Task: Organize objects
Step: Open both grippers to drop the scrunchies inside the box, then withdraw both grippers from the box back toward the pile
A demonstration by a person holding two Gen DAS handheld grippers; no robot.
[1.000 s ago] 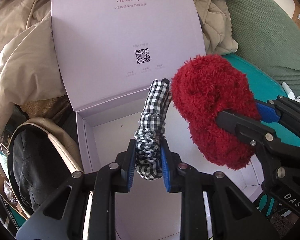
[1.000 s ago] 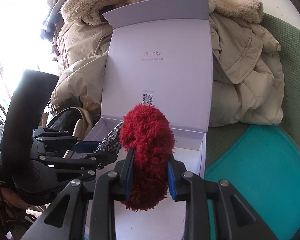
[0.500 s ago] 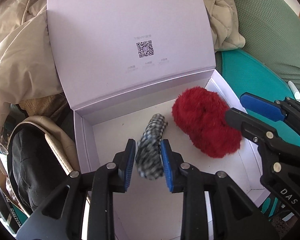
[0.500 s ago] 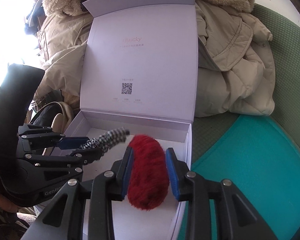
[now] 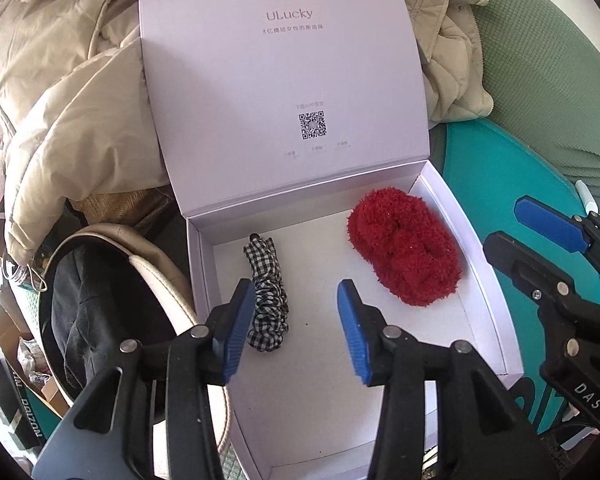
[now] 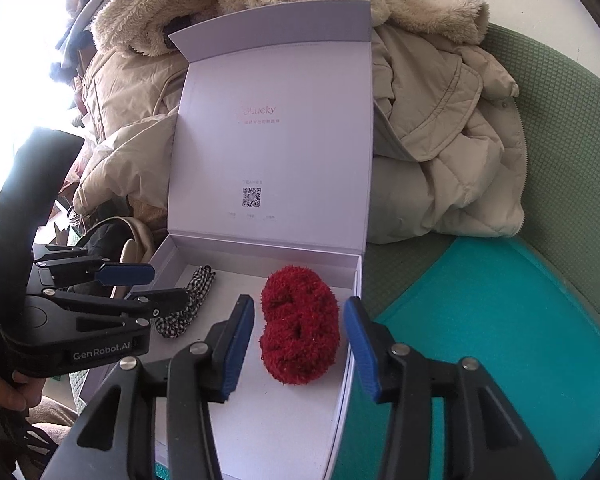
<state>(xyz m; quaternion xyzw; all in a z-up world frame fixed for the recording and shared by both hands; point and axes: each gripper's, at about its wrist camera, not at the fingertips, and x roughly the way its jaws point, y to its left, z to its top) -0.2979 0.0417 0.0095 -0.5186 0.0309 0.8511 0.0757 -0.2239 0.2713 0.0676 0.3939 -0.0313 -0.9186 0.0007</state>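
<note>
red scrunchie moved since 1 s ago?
Yes. The red scrunchie went from above the box, clamped in the right gripper, down to its floor; jaws just opened.

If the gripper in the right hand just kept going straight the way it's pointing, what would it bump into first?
Most likely the fluffy red scrunchie, lying in the open lilac box right ahead of the right gripper. Its jaws have just been opening and the pads no longer press on the scrunchie. Depth is hard to judge through this lens.

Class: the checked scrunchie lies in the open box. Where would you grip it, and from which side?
Grip the checked scrunchie across its narrow middle, from above. It lies flat and long on the floor of the box, its left side near the wall, so straddle it and keep clear of the red scrunchie.
</note>
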